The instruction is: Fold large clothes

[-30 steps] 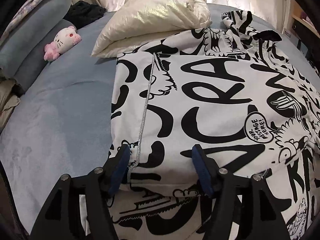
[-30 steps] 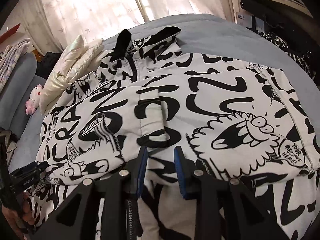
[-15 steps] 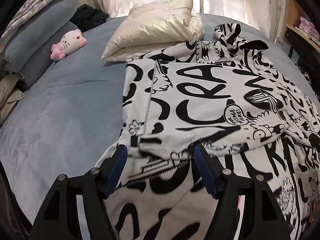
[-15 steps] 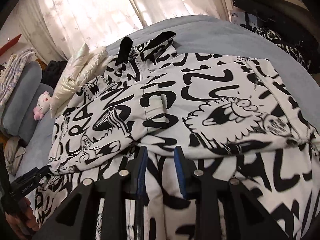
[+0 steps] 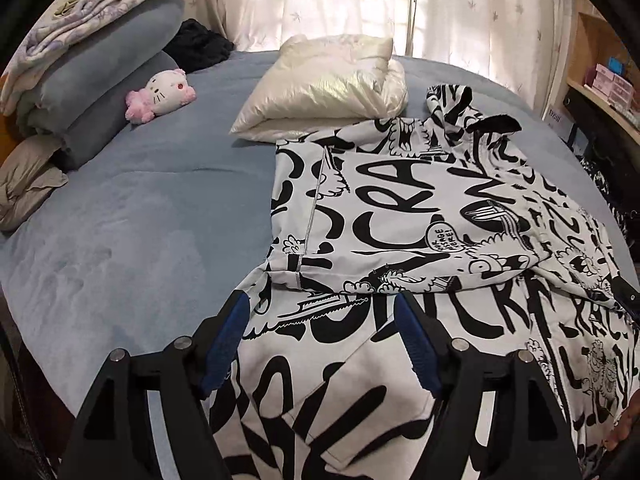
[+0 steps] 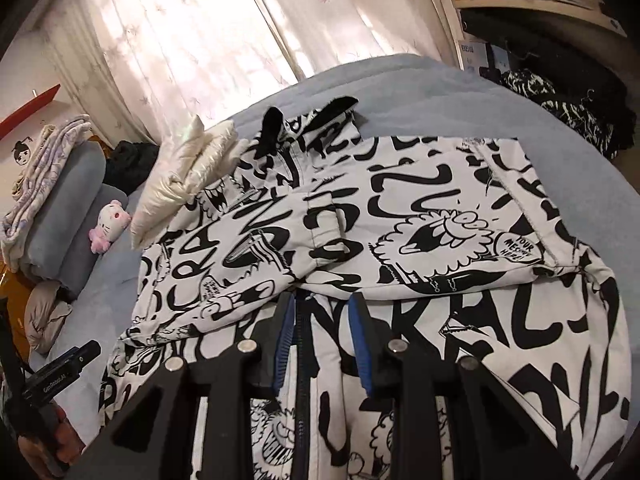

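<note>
Graffiti-print jacket [image 5: 400,208] lies half folded on the fuzzy blue bed [image 5: 140,220]. Left hand-held gripper [image 5: 324,340] w/ jaws wide, just been opening, nothing clamped. Right hand-held gripper [image 6: 320,344] narrower, empty; only its view shows the zipper [image 6: 302,380].

Sunlit floral curtains [image 5: 352,4] behind a blue bed [image 5: 132,216], wooden shelves [image 6: 540,4] beside

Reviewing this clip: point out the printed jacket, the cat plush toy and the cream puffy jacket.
printed jacket [image 5: 384,208]: left wrist view, on the folded upper layer.
cat plush toy [image 5: 166,90]: left wrist view, on its white face.
cream puffy jacket [image 5: 324,84]: left wrist view, on its shiny top surface.
</note>
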The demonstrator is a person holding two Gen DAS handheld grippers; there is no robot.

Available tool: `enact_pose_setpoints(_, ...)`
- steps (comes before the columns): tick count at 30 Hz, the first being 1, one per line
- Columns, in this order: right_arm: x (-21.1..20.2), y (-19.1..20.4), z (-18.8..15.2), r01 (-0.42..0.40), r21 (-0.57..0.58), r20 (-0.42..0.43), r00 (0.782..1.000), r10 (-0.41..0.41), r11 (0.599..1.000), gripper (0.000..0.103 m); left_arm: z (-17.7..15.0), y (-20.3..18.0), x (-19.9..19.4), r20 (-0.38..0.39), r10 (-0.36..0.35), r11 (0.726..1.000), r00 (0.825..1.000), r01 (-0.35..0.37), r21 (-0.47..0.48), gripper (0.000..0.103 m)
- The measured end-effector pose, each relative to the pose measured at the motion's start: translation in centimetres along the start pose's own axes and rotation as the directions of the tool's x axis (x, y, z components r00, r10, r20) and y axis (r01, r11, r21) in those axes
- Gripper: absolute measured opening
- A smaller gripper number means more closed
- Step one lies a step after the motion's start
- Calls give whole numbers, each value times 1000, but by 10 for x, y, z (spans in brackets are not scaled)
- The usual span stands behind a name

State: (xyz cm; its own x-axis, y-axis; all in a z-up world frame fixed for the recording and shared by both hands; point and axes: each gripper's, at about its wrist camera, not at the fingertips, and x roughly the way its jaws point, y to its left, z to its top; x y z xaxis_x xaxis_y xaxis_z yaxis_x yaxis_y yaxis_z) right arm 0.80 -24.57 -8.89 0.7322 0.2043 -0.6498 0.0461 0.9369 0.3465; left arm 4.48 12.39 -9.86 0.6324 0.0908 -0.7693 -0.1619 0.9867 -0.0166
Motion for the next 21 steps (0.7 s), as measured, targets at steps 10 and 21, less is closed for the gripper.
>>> enact_pose_setpoints(10, -36, 10, -7, -9, -37, 55, 998, 11, 999, 35, -10, 5, -34, 43, 3, 1000, 999, -3, -3, 75)
enact_pose_setpoints(21, -71, 10, -25, 25, -119, 66, 998, -17, 993, 36, -31, 23, -63, 75, 46, 999, 996, -47, 6, 81)
